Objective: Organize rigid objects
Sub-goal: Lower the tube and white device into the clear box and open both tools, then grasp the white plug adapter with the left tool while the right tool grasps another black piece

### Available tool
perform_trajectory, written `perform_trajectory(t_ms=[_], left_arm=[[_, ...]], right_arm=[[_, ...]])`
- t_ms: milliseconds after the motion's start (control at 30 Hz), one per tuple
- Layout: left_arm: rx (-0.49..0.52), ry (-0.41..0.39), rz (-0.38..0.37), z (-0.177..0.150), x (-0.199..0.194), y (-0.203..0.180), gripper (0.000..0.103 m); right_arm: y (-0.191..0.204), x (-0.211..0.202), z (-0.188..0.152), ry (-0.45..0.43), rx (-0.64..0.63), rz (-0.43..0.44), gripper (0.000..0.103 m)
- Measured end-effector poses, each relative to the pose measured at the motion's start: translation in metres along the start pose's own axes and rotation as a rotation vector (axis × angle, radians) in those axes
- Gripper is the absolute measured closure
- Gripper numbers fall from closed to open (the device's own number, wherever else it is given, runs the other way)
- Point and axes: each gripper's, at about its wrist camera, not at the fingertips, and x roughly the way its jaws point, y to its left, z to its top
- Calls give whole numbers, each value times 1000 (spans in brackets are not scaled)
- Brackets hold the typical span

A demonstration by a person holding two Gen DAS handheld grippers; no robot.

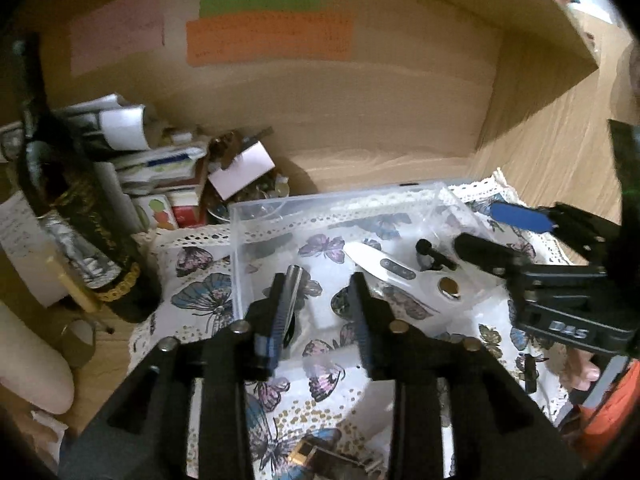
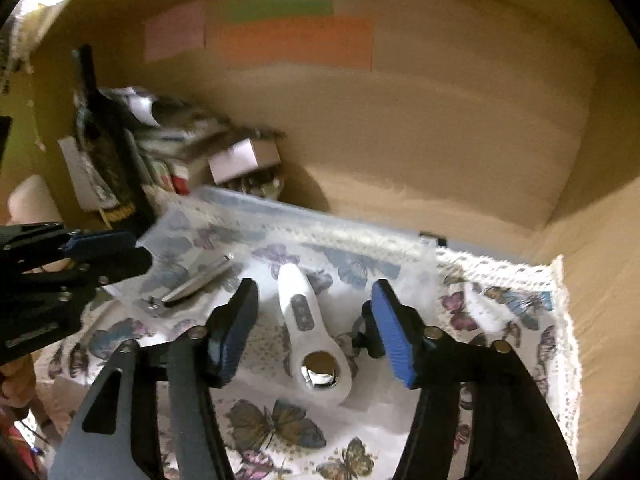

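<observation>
My left gripper [image 1: 320, 304]: jaws apart, empty — clear box [image 1: 256, 216] just ahead.
My right gripper [image 2: 312, 328]: wide open — white device [image 2: 308, 320] between fingers, ungripped.

- Left gripper [image 1: 320, 312]: two black fingers with ribbed blue pads [image 1: 276, 344] on their inner faces; round silver screw heads at the pivots; flat black linkage arms with long triangular cut-outs
- Right gripper [image 2: 312, 332]: same black build; bright blue ribbed pads [image 2: 394, 340]; silver screws at the joints; grey-black arms with slotted openings
- Seen from the left wrist, the right gripper's black body carries pale lettering, blurred, on its side
- Bare skin of a hand [image 1: 582, 370] beneath that body; an orange sleeve [image 1: 612, 408] beside it
</observation>
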Motion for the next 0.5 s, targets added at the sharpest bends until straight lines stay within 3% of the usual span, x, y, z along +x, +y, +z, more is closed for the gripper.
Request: perform_trajectory(t_ms=[167,233,333,500], left_arm=[[-17,-51,27,-12,-26,-1,40],[-21,-76,53,-19,-37,-2,25],[-20,-95,66,-31,-48,-4,14],[-5,-61,44,-52,-49,-13,10]], right_arm=[[8,-47,-11,-96,0,-26,25],[10,-60,-19,-118,0,-47,20],[10,-74,-35,-132,6,-85,16],[0,-78,-62,-105,56,-100,16]])
